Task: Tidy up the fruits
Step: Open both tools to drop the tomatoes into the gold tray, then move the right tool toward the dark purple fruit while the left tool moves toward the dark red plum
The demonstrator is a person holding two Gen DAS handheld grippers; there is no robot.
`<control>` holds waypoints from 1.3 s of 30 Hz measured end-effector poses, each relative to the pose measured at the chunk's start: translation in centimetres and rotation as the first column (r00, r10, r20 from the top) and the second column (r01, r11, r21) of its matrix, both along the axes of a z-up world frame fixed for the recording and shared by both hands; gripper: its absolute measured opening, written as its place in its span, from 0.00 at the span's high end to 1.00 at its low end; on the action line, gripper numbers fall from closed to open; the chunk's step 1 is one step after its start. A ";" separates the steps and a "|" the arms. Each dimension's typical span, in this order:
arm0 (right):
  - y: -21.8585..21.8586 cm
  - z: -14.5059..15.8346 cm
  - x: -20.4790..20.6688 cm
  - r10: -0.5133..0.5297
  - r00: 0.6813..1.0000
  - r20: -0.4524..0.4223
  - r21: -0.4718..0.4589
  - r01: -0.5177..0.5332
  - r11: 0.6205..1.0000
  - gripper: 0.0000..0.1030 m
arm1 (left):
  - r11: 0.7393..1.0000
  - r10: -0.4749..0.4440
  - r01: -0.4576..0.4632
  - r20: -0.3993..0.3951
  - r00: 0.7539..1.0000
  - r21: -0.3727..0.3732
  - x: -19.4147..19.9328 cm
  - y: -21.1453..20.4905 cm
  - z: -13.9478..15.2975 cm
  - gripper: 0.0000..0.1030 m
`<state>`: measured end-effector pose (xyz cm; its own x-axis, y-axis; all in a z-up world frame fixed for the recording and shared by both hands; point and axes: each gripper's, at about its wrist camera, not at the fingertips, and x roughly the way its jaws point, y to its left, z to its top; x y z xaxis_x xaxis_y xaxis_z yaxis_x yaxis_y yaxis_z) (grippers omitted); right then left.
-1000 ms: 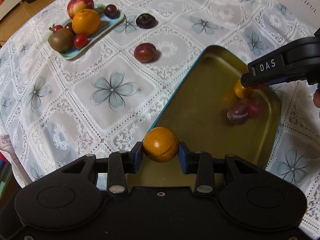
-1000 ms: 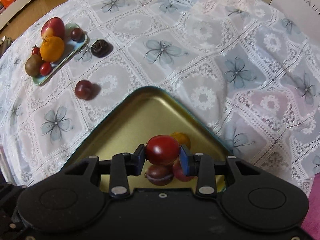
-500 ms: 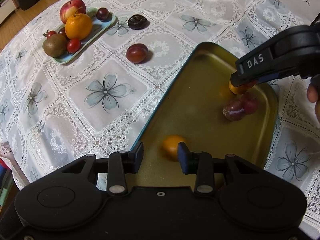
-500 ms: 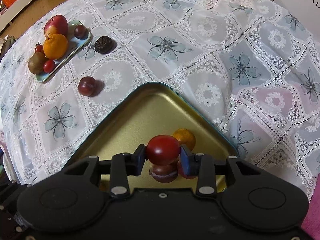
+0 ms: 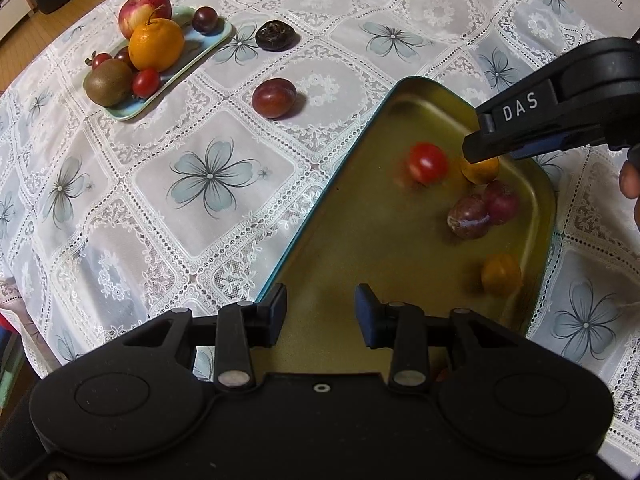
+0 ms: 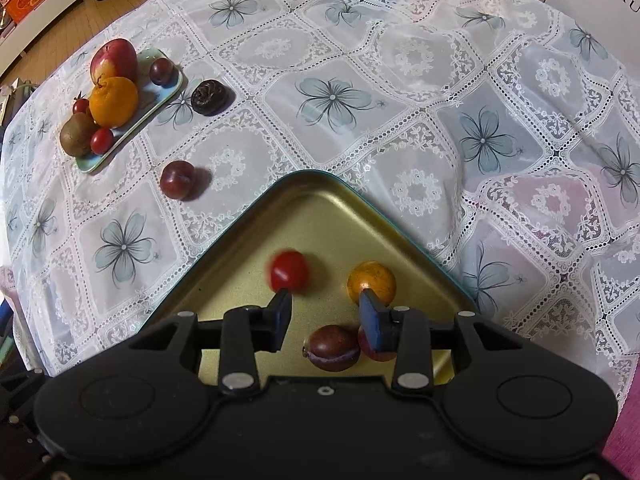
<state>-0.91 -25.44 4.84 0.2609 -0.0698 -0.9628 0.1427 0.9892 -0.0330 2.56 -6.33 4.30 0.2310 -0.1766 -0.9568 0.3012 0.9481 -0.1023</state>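
Gold-coloured metal lines the inside of the teal-rimmed tray (image 5: 360, 184) on the lace tablecloth (image 5: 208, 216), and five small fruits lie in it: a red cherry tomato (image 5: 427, 162), blurred, near the tray's middle; a small orange fruit (image 5: 482, 170) just beside the tip of the right gripper (image 6: 325, 312); two purple plums (image 5: 468, 216) touching each other; and another blurred orange fruit (image 5: 501, 274) near the tray's rim. Both claws are spread apart with nothing between the pads, the left gripper (image 5: 320, 312) hovering over the tray's near end. Out on the cloth a dark red plum (image 5: 274, 98) lies alone, with a dark wrinkled fruit (image 5: 276, 35) farther off. Beside that sits a pale green plate (image 5: 132, 110) bearing an apple (image 5: 144, 10), an orange (image 5: 157, 44), a kiwi (image 5: 108, 82), a small plum (image 5: 205, 20) and small red tomatoes (image 5: 146, 82).
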 end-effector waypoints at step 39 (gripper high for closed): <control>-0.1 -1.1 0.0 0.001 0.999 -0.035 -0.016 -0.002 1.000 0.62 | 0.999 0.049 -0.050 0.035 0.998 0.020 0.8 0.9 1.0 0.56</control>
<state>-0.89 -25.57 3.75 0.2268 -0.0852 -0.9702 0.1396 0.9887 -0.0542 3.39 -5.44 5.28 0.2719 -0.1444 -0.9514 0.2570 0.9637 -0.0728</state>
